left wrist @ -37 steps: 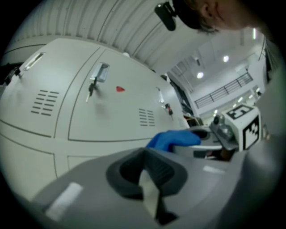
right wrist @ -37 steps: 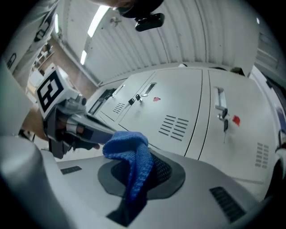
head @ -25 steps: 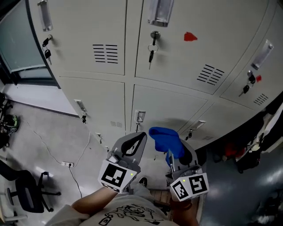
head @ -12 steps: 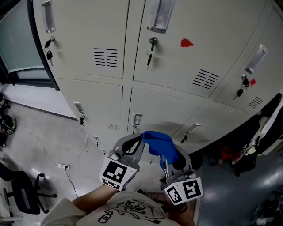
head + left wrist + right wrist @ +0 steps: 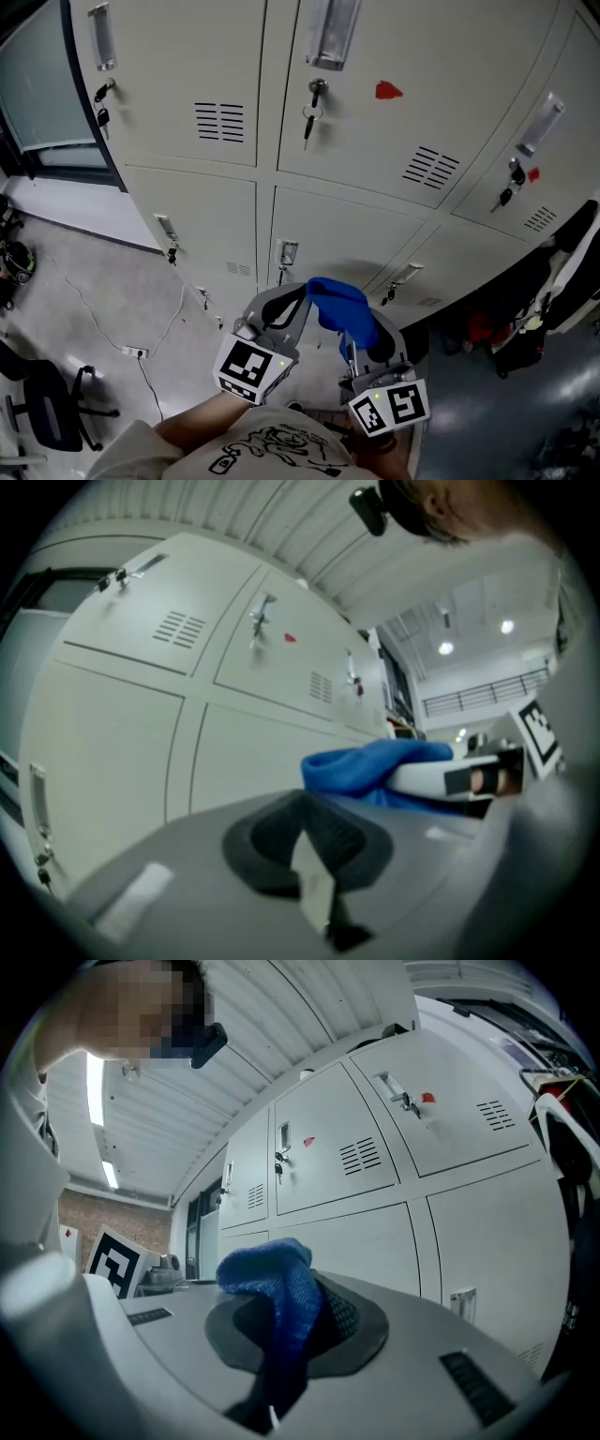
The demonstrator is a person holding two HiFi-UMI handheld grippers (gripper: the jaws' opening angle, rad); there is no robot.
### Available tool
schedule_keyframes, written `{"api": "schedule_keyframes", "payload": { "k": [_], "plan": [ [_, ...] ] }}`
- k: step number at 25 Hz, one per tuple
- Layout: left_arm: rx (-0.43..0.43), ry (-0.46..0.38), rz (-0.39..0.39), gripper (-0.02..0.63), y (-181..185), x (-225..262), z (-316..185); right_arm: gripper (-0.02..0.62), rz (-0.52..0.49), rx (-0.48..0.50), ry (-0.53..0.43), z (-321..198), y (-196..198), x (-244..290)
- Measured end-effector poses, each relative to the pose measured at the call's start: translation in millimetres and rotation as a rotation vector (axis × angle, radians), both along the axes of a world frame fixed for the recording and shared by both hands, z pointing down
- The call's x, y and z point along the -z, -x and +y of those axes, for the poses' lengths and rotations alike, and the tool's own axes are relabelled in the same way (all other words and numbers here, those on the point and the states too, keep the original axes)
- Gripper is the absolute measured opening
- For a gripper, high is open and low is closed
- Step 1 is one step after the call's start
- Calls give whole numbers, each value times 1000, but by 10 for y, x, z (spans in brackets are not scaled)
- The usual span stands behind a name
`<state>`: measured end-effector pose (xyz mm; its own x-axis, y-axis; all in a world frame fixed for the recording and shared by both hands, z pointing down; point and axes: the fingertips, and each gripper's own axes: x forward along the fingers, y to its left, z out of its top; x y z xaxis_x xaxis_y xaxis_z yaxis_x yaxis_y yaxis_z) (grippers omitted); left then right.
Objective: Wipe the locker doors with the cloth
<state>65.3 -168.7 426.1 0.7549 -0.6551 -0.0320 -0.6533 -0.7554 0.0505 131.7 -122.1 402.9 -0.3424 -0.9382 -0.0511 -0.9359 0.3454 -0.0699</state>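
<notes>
Two grippers held low in front of the person, both clear of the lockers.

- Right gripper (image 5: 359,330): fingers closed on a blue cloth (image 5: 339,302). The cloth is bunched, with a lump standing up above the fingertips and a tail hanging down between them.
- Left gripper (image 5: 298,292): fingers brought together, or all but, with nothing in them. It sits just beside the cloth.
- Step in hand, as I judge it: cloth gripped, wiping not yet begun. The cloth touches no door.
- Next move calls for lifting the right gripper and pressing the bunched cloth flat against a door panel, steering round the keys (image 5: 307,114) hanging from the lock and the handles.

Surface: pale grey metal locker doors (image 5: 375,169), two rows, with vent slots. One upper door carries a small red mark (image 5: 387,90).

Room: grey concrete floor (image 5: 84,291), a loose cable (image 5: 178,319) running to a socket block, a dark office chair (image 5: 52,412) at far left, and glass panelling (image 5: 33,84) beside the lockers.
</notes>
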Motion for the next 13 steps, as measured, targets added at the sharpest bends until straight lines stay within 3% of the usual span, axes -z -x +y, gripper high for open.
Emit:
{"api": "schedule_keyframes", "payload": {
  "k": [13],
  "plan": [
    [-5,3,1,-2,-70,19,70,46,-1,-3,-6,65,-55,19]
  ]
}}
